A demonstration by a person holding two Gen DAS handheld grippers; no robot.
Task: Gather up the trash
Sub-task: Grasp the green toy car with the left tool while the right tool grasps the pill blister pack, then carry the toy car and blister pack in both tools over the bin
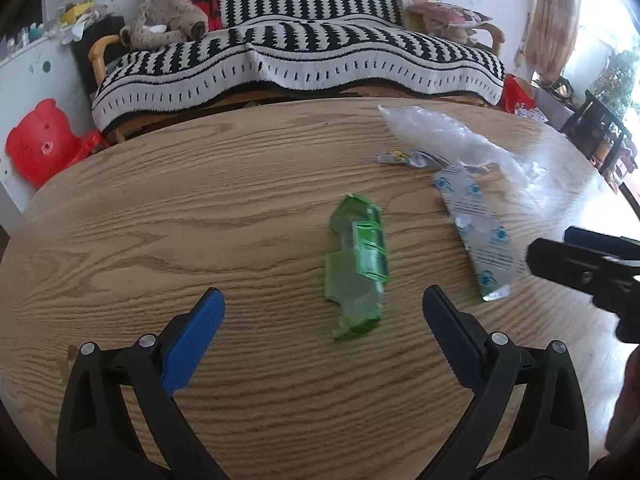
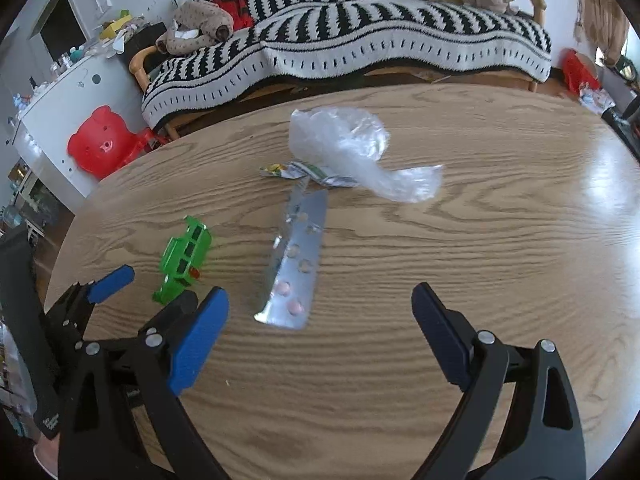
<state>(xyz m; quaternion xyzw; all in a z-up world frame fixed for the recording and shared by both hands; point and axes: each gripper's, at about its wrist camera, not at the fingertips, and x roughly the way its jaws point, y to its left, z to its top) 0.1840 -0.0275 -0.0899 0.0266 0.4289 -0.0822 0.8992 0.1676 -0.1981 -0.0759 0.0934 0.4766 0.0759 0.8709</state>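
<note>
A green plastic piece [image 1: 358, 264] lies on the wooden table [image 1: 200, 208], just ahead of my left gripper [image 1: 324, 306], which stands open above the table. In the right wrist view the same green piece [image 2: 184, 260] sits left of a silver pill blister strip [image 2: 294, 268]. My right gripper [image 2: 320, 308] is open, with the strip's near end between and ahead of its fingers. Beyond the strip lie a crumpled clear plastic bag [image 2: 352, 148] and a small printed wrapper [image 2: 304, 172]. The blister strip [image 1: 480, 224], bag [image 1: 452, 136] and wrapper [image 1: 404, 158] also show in the left wrist view.
A sofa with a black-and-white striped blanket [image 1: 296, 56] stands behind the table's far edge. A red bear-shaped stool [image 1: 40, 142] sits on the floor at the left, beside a white cabinet [image 2: 60, 104]. The other gripper's black frame [image 1: 588, 268] enters at the right.
</note>
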